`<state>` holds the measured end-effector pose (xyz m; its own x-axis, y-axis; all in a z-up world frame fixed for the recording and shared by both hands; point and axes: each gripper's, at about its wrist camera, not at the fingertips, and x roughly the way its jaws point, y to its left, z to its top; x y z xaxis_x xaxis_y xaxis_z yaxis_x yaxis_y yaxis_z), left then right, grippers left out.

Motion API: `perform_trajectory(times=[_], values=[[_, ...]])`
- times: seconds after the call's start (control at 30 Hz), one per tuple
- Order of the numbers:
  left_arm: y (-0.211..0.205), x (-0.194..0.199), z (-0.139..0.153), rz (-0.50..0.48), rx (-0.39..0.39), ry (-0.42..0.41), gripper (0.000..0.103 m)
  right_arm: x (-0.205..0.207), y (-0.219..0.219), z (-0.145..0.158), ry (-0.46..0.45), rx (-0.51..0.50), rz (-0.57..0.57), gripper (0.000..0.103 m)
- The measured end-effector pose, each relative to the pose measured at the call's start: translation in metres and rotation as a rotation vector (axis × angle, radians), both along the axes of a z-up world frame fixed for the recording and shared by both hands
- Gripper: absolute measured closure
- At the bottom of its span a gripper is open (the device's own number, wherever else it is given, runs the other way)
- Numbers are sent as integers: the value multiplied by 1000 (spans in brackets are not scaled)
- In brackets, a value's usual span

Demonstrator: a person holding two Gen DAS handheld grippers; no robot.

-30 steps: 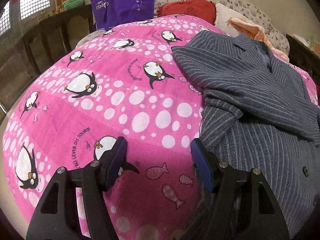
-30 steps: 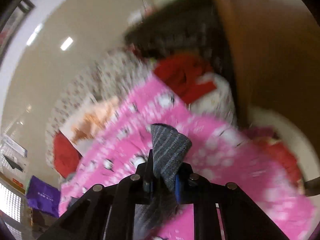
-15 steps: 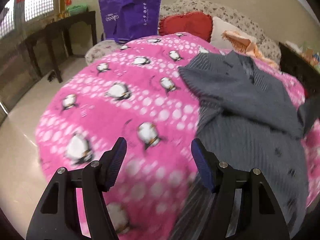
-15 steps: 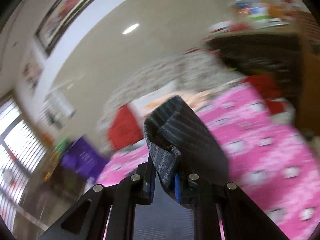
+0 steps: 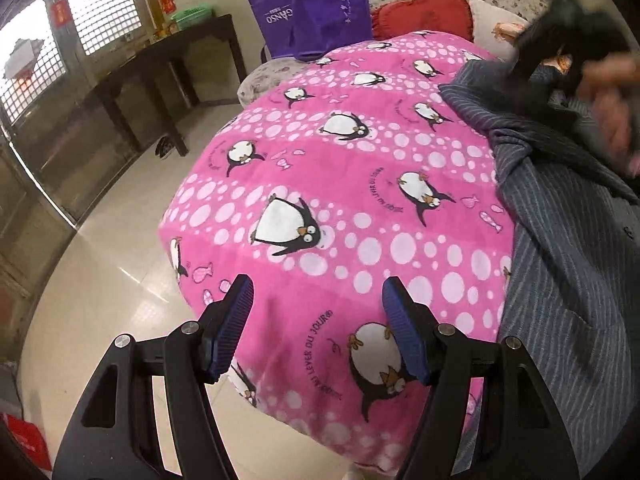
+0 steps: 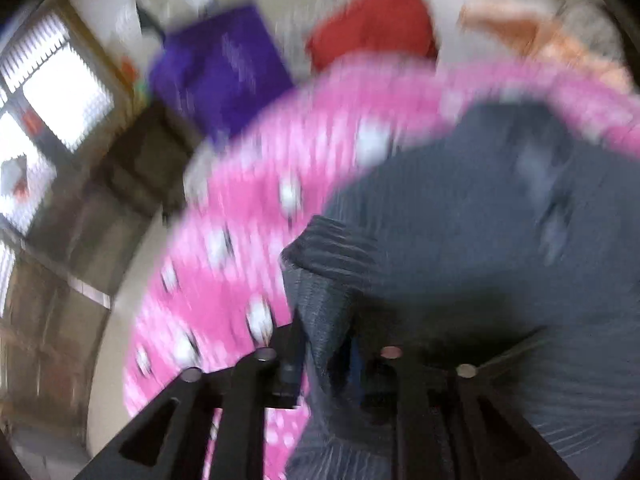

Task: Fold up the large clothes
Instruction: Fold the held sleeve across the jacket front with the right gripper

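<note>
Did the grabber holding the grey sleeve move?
Yes. The right gripper swung from the wall down over the grey jacket, beside the purple bag; its jaws have just been opening.

- The right gripper has swung down from facing the wall and ceiling to over the grey striped garment on the bed.
- Its jaws have just been opening; a fold of the garment sits between them, and through the blur it looks loosened.
- The left gripper has drawn back toward the bed's near corner, showing more floor.
- The right hand now appears, blurred, over the garment's far part.
</note>
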<state>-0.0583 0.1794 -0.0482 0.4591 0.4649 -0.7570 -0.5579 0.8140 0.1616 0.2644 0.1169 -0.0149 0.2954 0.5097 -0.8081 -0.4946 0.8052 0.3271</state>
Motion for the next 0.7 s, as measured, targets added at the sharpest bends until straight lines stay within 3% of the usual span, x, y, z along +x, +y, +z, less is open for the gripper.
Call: perform_trajectory(times=[0.03,0.07,0.13,0.27,0.37,0.47,0.53,0.57,0.63,0.7], values=[[-2,0,1,-3,-1,3,36,-4,4,-20,41,-52,34,52],[-3,1,3,-9,-5,2,36,-8,7,-34,49,-86,67,47],[-7,2,7,-20,-4,-7,36,-27,11,-36,-62,-103,122,32],[-14,0,11,-25,-8,-16,36,-53,1,-13,-122,-100,212,32],[-17,0,13,-30,-21,-22,36,-73,-31,29,-234,-44,246,32],[-21,1,13,-35,-33,-26,36,-64,-76,51,-375,-136,189,32],[-22,3,13,-38,-39,-23,36,-48,-125,49,-425,-214,83,32],[-24,4,13,-39,-38,-21,36,-36,-151,43,-416,-244,20,32],[-27,6,12,-44,-31,-17,36,-14,-198,20,-327,-286,-89,51],[-29,9,11,-48,-27,-10,36,-3,-237,-10,-238,-308,-142,51]])
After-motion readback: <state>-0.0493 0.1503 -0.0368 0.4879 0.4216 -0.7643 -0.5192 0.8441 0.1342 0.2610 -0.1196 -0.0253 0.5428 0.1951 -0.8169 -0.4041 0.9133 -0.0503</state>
